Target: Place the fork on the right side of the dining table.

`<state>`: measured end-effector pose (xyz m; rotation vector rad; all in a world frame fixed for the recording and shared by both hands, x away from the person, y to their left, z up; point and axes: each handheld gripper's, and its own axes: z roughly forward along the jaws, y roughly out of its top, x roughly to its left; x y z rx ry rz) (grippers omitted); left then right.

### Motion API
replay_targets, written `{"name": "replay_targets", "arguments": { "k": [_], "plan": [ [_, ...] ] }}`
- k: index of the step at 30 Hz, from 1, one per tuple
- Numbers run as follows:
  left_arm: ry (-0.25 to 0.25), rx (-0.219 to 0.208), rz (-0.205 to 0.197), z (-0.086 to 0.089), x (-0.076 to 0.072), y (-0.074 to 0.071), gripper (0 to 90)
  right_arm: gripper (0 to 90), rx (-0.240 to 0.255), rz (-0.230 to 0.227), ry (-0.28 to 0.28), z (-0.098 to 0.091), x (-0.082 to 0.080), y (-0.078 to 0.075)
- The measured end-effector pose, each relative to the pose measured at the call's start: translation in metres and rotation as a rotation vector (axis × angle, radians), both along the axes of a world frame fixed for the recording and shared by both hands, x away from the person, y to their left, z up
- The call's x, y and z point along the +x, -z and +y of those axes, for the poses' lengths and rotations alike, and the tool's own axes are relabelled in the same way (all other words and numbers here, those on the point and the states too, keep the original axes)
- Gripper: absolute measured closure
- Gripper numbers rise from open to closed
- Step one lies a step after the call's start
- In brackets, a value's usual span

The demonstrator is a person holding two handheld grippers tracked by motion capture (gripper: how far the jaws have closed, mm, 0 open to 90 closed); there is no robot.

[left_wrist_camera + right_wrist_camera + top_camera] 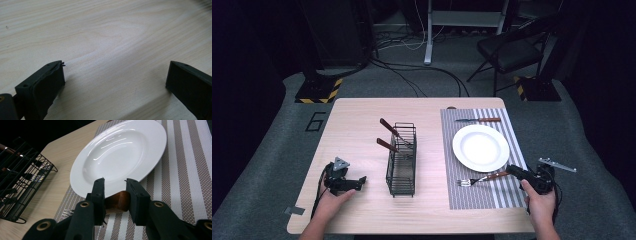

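A fork point(479, 178) with a brown wooden handle point(117, 202) lies on the striped placemat point(462, 195) just in front of the white plate point(480, 147). My right gripper point(512, 171) is shut on the end of that handle, its jaws pressed against both sides in the right gripper view point(114, 183). The tines point(66, 212) point left on the mat. My left gripper point(361, 181) rests low over bare wood at the table's front left. It stands open and holds nothing point(115, 72).
A black wire cutlery basket point(402, 160) stands mid-table with two brown-handled utensils point(388, 127) leaning out of it. A knife point(479, 120) lies on the mat behind the plate. The table's front edge is near both hands.
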<state>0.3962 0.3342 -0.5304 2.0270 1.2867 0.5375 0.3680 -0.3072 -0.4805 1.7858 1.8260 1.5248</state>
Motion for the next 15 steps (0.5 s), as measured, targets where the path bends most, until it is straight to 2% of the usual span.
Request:
{"name": "replay_targets", "arguments": {
  "k": [15],
  "plan": [
    [0.006,0.002,0.002,0.0,0.0,0.0,1.7,65.3,0.019,0.053,0.022,-0.007,0.0,0.014]
  ]
}}
